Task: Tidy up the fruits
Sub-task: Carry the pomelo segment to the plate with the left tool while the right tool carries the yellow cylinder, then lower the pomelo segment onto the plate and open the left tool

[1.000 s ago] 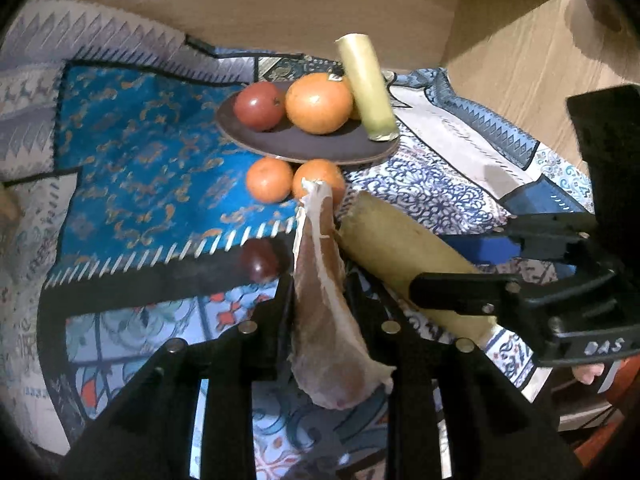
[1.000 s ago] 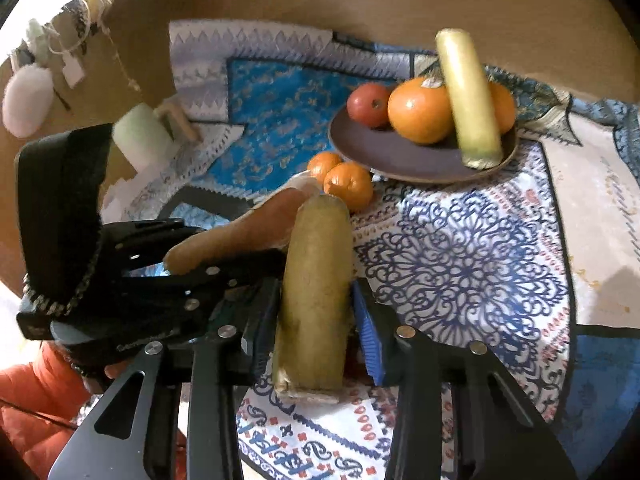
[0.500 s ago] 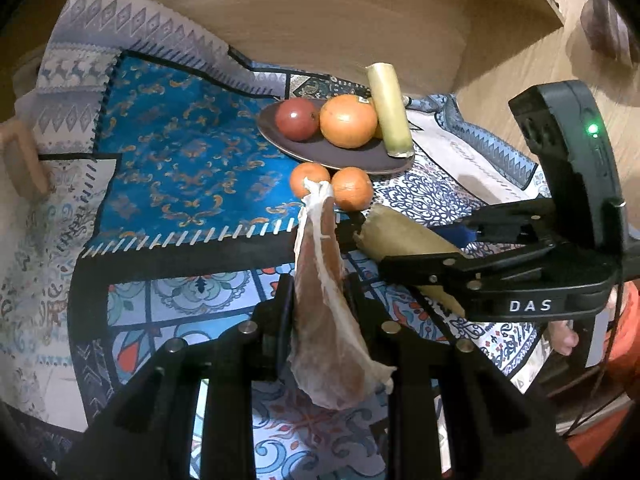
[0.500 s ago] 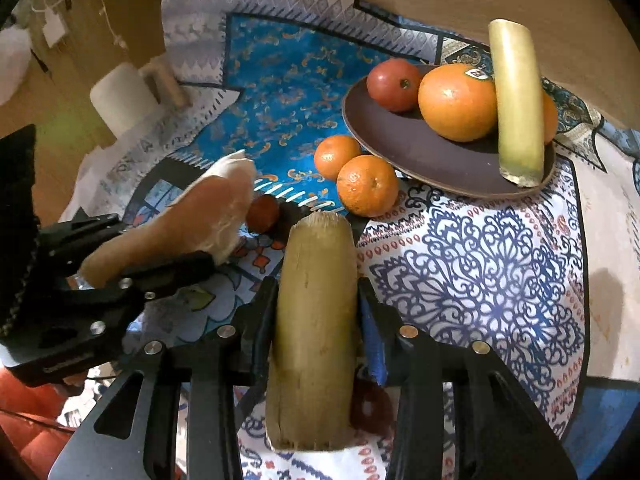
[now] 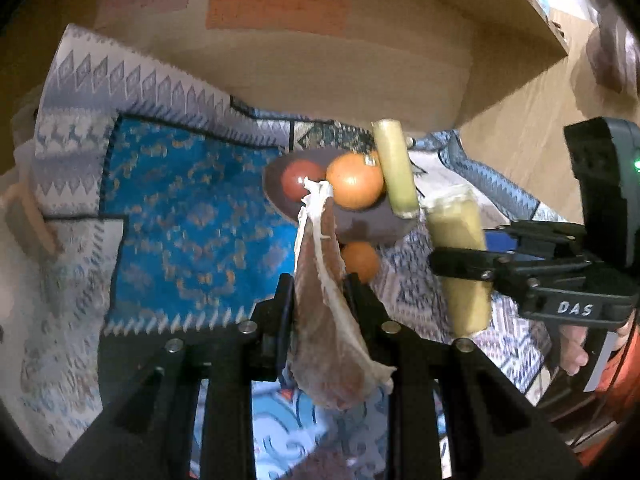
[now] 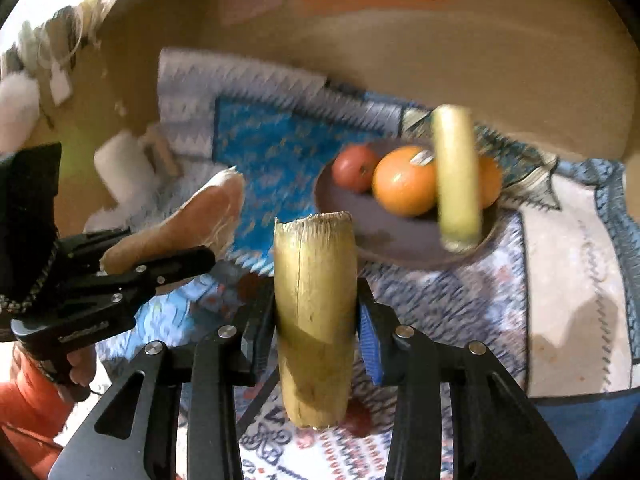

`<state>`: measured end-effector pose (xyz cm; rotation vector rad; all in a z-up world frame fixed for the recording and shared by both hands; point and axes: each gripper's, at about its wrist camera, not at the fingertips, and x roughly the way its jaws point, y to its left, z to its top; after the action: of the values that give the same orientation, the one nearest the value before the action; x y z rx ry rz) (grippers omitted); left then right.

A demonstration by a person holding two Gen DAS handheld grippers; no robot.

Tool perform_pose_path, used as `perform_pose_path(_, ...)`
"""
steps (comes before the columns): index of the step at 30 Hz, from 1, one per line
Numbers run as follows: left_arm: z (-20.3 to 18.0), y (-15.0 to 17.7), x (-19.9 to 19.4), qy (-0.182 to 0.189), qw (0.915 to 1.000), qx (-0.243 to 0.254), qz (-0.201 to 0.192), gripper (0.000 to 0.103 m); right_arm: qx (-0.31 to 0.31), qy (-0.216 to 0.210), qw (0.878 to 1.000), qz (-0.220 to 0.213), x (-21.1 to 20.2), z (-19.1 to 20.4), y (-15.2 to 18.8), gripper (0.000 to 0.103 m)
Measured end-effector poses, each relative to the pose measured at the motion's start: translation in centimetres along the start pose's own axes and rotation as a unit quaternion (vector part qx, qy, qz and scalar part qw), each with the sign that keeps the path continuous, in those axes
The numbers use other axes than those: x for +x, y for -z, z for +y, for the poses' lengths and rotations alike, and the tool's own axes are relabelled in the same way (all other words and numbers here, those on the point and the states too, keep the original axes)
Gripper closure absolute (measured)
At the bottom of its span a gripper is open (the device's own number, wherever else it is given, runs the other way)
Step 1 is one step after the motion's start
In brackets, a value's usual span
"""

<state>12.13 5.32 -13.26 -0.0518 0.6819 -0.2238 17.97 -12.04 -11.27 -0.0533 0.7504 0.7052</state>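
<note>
The left gripper (image 5: 320,300) is clamped on a pinkish-brown peel (image 5: 328,344) with white pith strands trailing off its top; the peel stands up between the fingers, clear of the cloth (image 5: 192,216). The right gripper (image 6: 316,312) is closed on a cut yellow-green stalk (image 6: 316,292), held upright, its fibrous top end showing and its lower end hanging below the pads. One right pad is blue.

In the left view the right gripper's black body carries white letters reading "DAS" (image 5: 575,308), and a small green light glows on the block above it. In the right view the left gripper's body bears a raised marking too blurred to read.

Beyond both grippers a dark plate (image 6: 384,236) rests on the patterned blue-and-white cloth. On it lie a red fruit (image 6: 354,168), a large orange (image 6: 404,182) with a small sticker whose print cannot be read, and a second pale stalk (image 6: 456,176) laid across the plate, with another orange partly hidden behind it. A small orange (image 5: 360,260) lies on the cloth just in front of the plate in the left view.

Coloured paper rectangles (image 5: 276,8), green, orange and pink, are stuck to the wooden surface behind; any writing on them is illegible. A white roll (image 6: 124,172) stands at the left in the right view.
</note>
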Motion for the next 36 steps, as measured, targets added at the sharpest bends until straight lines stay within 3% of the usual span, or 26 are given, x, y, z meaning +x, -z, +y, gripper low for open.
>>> perform_pose_path(12,-0.1,-4.7,3.8,-0.015,0.9999,0.008,0.003,0.078,0.029,0.025,0.997,-0.068,-1.6,-3.8,-3.4,0.069)
perform_pose_path(36,0.1,-11.3,12.7,0.004,0.9978,0.034,0.057,0.078,0.034,0.021,0.997,-0.066,2.0,-6.7,-6.7,0.069)
